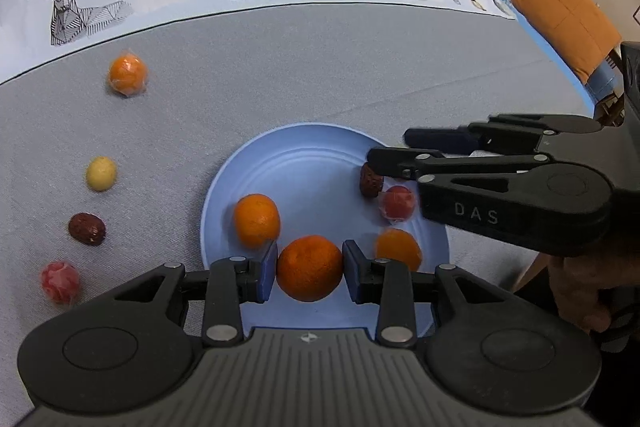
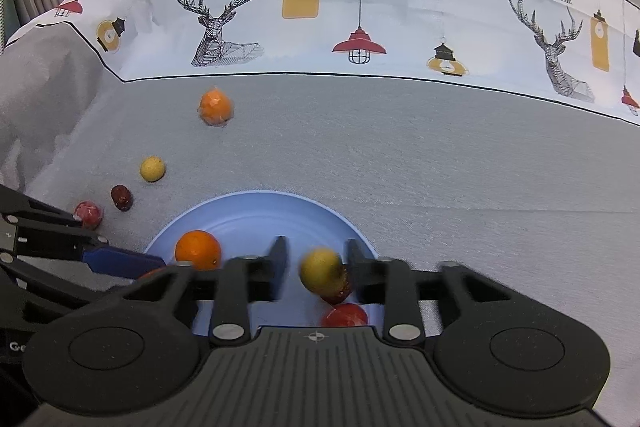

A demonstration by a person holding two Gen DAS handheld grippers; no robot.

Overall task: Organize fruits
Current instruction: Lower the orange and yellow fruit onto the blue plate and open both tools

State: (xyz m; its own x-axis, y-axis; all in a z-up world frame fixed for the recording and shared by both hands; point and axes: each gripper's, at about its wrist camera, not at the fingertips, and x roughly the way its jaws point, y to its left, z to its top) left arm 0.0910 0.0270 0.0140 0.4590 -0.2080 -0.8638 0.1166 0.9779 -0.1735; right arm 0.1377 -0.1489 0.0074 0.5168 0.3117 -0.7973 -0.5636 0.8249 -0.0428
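Left wrist view: the left gripper (image 1: 310, 269) has its blue pads set on either side of an orange (image 1: 309, 267) at the near edge of the blue plate (image 1: 304, 155); whether they press it or stand just clear cannot be told. Right wrist view: the right gripper (image 2: 316, 269) stands parted, a blurred yellow fruit (image 2: 321, 270) between its fingers (image 2: 279, 259) with a clear gap on the left side. A red fruit (image 2: 345, 315) lies just nearer on the plate. Another orange (image 1: 256, 219) sits on the plate's left part. On the grey tablecloth (image 1: 320, 67), left of the plate, lie a wrapped orange (image 1: 128, 73), a small yellow fruit (image 1: 101, 173), a dark red date (image 1: 86, 229) and a pink wrapped fruit (image 1: 60, 281).
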